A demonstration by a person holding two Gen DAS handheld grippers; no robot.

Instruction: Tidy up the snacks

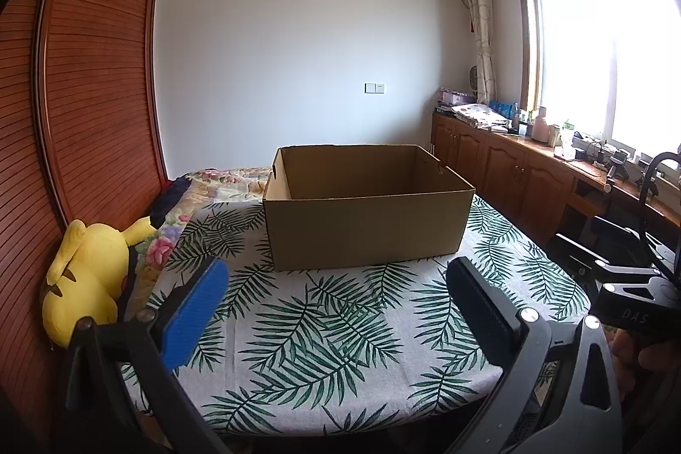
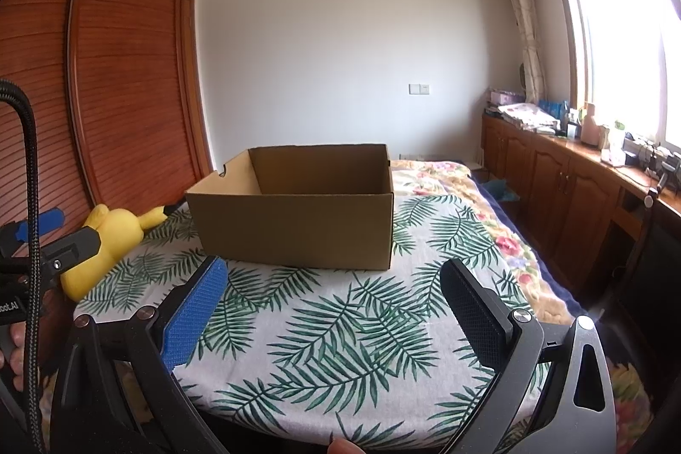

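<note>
Taking the open brown cardboard box point(image 1: 366, 207) as the landmark: far to its left stands a tall red-brown slatted wooden wardrobe point(image 1: 85, 92), and at the wardrobe's foot, left of the box and apart from it, a yellow plush toy with long ears point(image 1: 85, 275) lies on its side at the cloth's edge.

The box sits upright on a white cloth printed with green palm leaves point(image 1: 319, 335), flaps gone or folded in, its top open. What can be seen of its inner walls is bare cardboard; the floor of the box is hidden by the near wall. No snack shows in either view.

The left gripper point(image 1: 336, 284) hovers above the cloth just in front of the box's near wall, its 2 fingers spread wide with nothing between them; the blue pad point(image 1: 196, 318) is on the left and the black pad point(image 1: 481, 318) on the right. The box lies straight ahead of it, apart from the fingertips.

The right gripper point(image 2: 332, 284) is likewise spread wide and holds nothing. From it the box point(image 2: 293, 228) lies ahead and slightly left, close to the blue fingertip but not touching.

Right of the box, a long brown wooden cabinet point(image 1: 510, 164) with a cluttered top runs under a bright window point(image 1: 604, 62).
</note>
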